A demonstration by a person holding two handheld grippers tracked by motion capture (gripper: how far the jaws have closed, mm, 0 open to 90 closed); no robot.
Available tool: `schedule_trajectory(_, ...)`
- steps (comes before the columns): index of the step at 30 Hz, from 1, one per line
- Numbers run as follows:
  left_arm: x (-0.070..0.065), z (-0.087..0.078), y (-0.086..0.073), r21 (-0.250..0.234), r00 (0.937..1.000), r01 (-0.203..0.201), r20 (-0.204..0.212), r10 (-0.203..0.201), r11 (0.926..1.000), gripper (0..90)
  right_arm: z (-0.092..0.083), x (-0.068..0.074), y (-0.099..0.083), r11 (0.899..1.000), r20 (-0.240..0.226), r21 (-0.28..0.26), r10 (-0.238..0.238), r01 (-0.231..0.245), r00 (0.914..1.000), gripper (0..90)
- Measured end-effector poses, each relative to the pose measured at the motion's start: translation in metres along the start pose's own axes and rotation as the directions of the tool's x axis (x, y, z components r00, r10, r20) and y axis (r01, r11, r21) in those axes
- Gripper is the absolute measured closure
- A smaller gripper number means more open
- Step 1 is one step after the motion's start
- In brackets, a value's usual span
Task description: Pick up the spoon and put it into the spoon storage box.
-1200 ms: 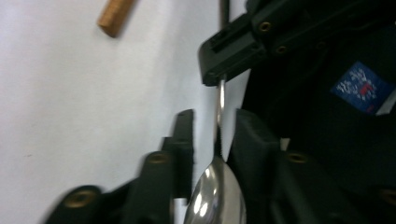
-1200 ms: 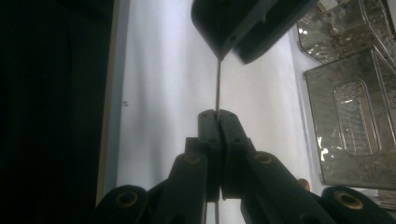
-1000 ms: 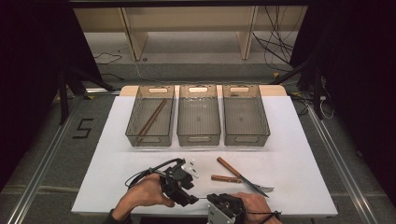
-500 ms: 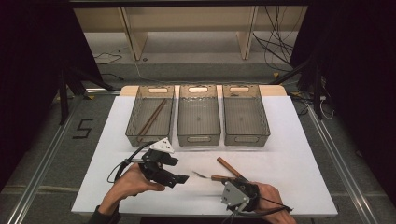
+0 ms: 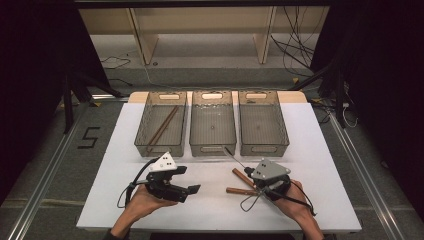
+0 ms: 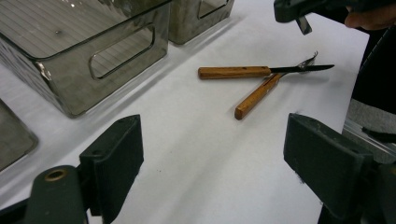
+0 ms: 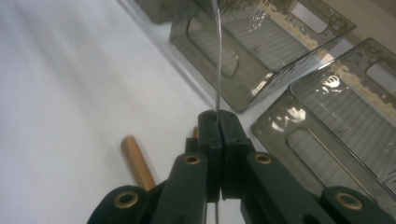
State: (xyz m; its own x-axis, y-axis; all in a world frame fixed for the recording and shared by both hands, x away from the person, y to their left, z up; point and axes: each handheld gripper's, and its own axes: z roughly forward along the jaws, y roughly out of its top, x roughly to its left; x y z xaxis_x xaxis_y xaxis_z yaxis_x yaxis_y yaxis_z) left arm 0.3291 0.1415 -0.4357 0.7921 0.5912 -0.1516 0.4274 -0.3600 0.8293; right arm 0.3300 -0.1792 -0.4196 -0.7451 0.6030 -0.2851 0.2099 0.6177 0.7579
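White table (image 5: 125, 150), three clear grey bins in a row along its far half; the middle bin (image 5: 212, 122) serves as landmark. Left bin (image 5: 161, 124), touching the middle bin's left side, holds a pair of brown sticks (image 5: 162, 125) lying slantwise. Right bin (image 5: 262, 122) sits just to the middle bin's right. Left gripper (image 5: 192, 189), held in the person's left hand (image 5: 145, 205), lies near the table's front edge, well in front of the middle bin and a little left of it; jaws have just been opening and now stand wide apart, nothing between them, bare tabletop showing in the gap in the left gripper view. Right gripper (image 7: 218, 122), in front of the middle bin's right front corner, has its jaws clenched on a thin metal blade or shaft (image 7: 217, 56) seen edge-on, which points up toward the middle bin's front wall; what utensil it belongs to I cannot tell. Two wooden-handled utensils lie crossed on the table in front of the middle bin, between the two grippers: a knife (image 6: 261, 71) and a fork (image 6: 261, 93) under its blade.
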Motion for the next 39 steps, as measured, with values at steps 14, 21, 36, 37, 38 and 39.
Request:
schedule_trajectory(14,0.011,0.000,-0.032,-0.049,0.9961,0.023,-0.084,-0.027,0.9985,19.6,0.021,-0.039,0.035,0.959,-0.088,-0.017,0.280,-0.282,0.9560,89.7)
schedule_trajectory(21,0.011,-0.002,-0.038,-0.064,0.9952,0.022,-0.093,-0.028,0.9977,19.1,0.037,-0.053,0.055,0.941,-0.099,0.007,0.338,-0.339,0.9359,89.7)
schedule_trajectory(36,0.011,-0.006,-0.047,-0.085,0.9918,0.013,-0.125,-0.024,0.9963,19.0,0.078,-0.079,0.090,0.903,-0.104,0.030,0.429,-0.428,0.8972,89.7)
schedule_trajectory(37,0.011,-0.006,-0.048,-0.088,0.9917,0.016,-0.125,-0.027,0.9960,19.0,0.080,-0.081,0.091,0.902,-0.100,0.033,0.431,-0.430,0.8969,89.6)
schedule_trajectory(38,0.011,-0.006,-0.048,-0.089,0.9916,0.019,-0.126,-0.031,0.9958,19.0,0.082,-0.082,0.092,0.902,-0.096,0.037,0.432,-0.431,0.8967,89.6)
schedule_trajectory(39,0.012,-0.007,-0.048,-0.090,0.9916,0.022,-0.125,-0.034,0.9957,19.0,0.085,-0.083,0.093,0.900,-0.093,0.038,0.435,-0.434,0.8955,89.6)
